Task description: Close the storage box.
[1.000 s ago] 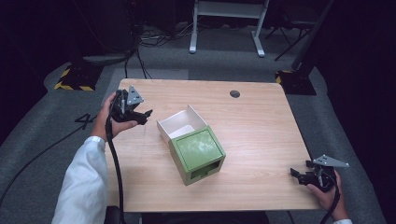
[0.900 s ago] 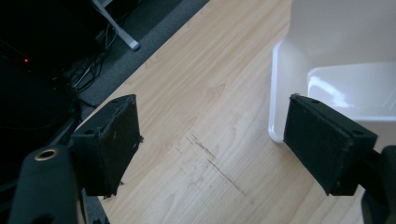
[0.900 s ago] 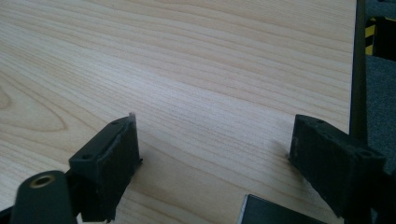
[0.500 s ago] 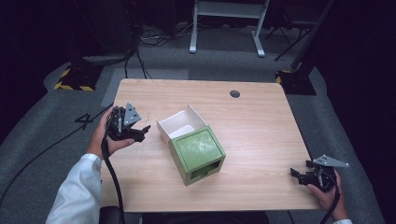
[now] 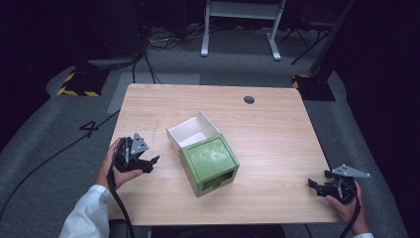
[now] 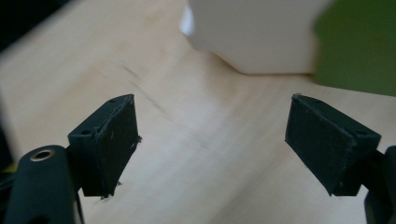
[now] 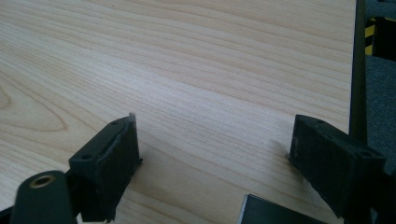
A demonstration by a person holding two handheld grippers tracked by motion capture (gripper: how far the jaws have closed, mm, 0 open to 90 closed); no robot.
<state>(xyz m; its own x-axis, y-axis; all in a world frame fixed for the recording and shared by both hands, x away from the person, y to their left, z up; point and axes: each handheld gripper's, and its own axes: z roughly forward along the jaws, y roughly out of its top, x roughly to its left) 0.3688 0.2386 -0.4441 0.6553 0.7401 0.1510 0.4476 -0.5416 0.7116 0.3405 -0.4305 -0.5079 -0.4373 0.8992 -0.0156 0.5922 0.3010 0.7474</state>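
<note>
A green box (image 5: 209, 164) sits mid-table with a white drawer (image 5: 192, 133) pulled out of its far-left side; the drawer looks empty. My left gripper (image 5: 151, 162) is held at the table's left side, pointing at the box, jaws wide open with nothing between them. In the left gripper view the white drawer (image 6: 254, 35) and green box (image 6: 357, 46) lie blurred just beyond the gripper (image 6: 212, 140). My right gripper (image 5: 315, 185) rests low near the front right corner, open and empty; its own view shows the gripper (image 7: 215, 154) over bare wood.
The wooden table (image 5: 277, 134) has a dark round cable port (image 5: 249, 99) near its far edge. Around it are grey floor, cables and a white frame stand (image 5: 240, 25). Wide free tabletop lies right of the box.
My left gripper has come down and toward the person along the table's left side, now lower and nearer the box's front half. The right gripper has stayed put.
</note>
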